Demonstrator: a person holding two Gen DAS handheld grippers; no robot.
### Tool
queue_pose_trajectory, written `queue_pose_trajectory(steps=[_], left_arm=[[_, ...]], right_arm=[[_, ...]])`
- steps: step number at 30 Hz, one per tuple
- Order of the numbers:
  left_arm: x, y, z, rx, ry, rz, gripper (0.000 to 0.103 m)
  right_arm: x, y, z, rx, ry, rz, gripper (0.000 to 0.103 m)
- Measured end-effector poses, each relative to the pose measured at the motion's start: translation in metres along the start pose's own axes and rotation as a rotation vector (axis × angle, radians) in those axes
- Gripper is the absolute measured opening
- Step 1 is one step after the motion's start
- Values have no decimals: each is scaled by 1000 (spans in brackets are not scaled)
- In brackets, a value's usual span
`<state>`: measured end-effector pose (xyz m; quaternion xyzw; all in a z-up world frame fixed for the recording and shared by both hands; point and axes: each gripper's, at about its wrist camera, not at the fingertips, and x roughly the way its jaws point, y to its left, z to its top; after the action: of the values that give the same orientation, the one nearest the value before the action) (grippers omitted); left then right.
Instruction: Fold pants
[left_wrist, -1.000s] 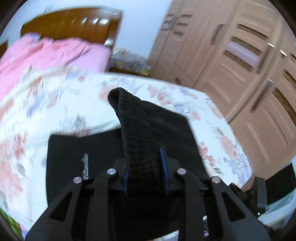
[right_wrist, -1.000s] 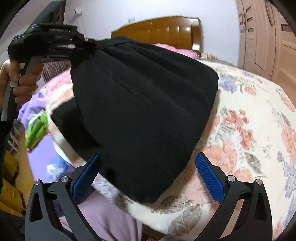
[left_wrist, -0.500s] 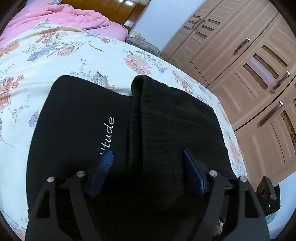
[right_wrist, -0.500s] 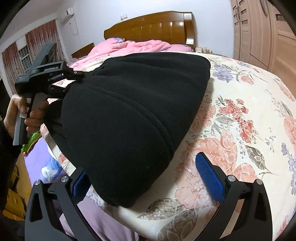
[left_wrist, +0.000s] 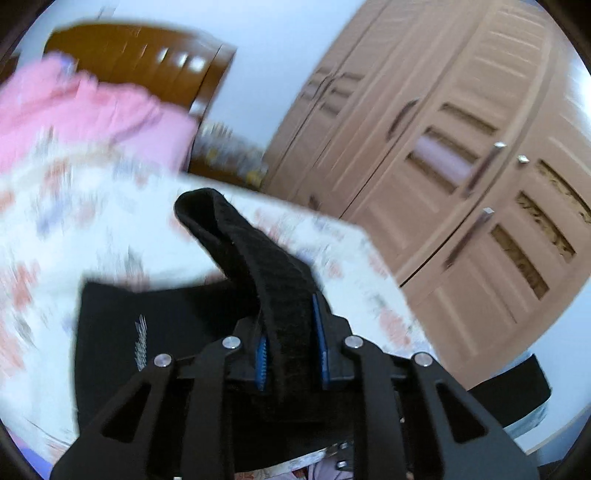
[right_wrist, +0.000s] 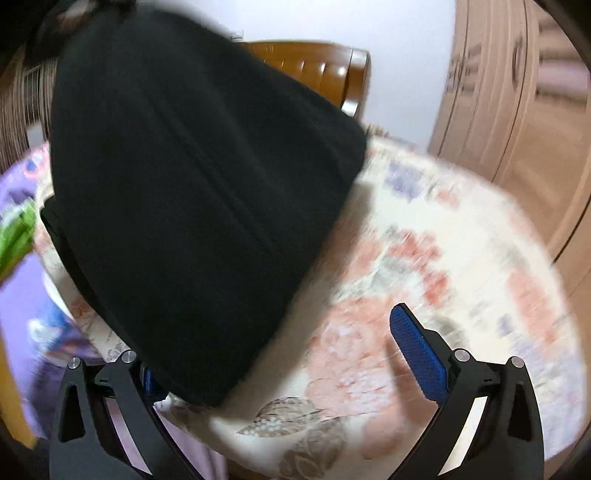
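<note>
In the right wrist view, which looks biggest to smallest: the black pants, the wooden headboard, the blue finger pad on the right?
1. Black pants, though they hang close to the camera.
2. Wooden headboard, mostly hidden behind them.
3. Blue finger pad.

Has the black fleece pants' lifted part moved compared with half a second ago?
Yes. In the right wrist view the black fleece pants have risen, now covering most of the wooden headboard they sat below.

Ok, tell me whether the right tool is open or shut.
Open: the right tool has its blue pads spread wide, gripping nothing; the black pants hang in front.
</note>
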<state>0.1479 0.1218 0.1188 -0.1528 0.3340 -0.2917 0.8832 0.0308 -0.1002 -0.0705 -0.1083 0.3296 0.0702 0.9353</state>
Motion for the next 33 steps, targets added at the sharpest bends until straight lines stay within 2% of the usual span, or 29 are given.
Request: queue_pose_trajectory(steps=[3,6,9,11,12,13,14,15,18,20,22,23,24,26,27,29,30,31,33], left_arm=[[-45,-5,14,18,-63,5,19],[-58,34,1,-60,-64,59,19],[-37,110,-46,-209,15,162,19],[-12,161,-87,-328,72,160,19],[-5,176,-102,-358,72,159,20],[-6,185,-115,-368,22,114,20],[-11,187,-120,-389,-10,80,20],[-14,187,-120,-397,-23,78,19],[-26,156,-115,-308,-64,169,19],[-29,140,-114,-255,-65,220,20],[-16,149,-118,-255,0,267,28],[-11,154,-119,-261,18,285,42],[-11,159,-121,-262,9,288,64],[-22,160,-121,-251,13,389,91],[-29,156,-121,-235,-9,407,91],[-53,133,-118,-149,-120,525,91],[-61,118,-116,-88,-164,554,96],[-69,95,-110,8,-213,547,100],[-61,68,-95,116,-205,509,101]], right_arm=[[-18,12,6,-58,-79,-45,98],[-20,27,10,-128,-113,-95,98],[-7,33,5,-157,-68,-90,98],[3,33,0,-151,-31,-63,98],[4,32,-1,-149,-33,-57,98],[4,32,-1,-154,-33,-58,98],[3,32,-1,-159,-32,-60,98],[4,31,1,-162,-28,-60,98],[-1,31,2,-150,-38,-70,98],[-3,32,2,-149,-38,-68,98],[5,29,0,-135,5,-28,98],[6,26,-1,-118,13,-3,98],[4,25,-1,-116,21,20,98],[-5,22,-2,-139,42,90,98],[-13,21,-4,-144,34,128,98],[-36,8,-8,-119,-6,272,98],[-43,3,-8,-91,-26,315,98],[-52,-7,-6,-43,-54,366,98],[-57,-27,9,48,-106,419,98]])
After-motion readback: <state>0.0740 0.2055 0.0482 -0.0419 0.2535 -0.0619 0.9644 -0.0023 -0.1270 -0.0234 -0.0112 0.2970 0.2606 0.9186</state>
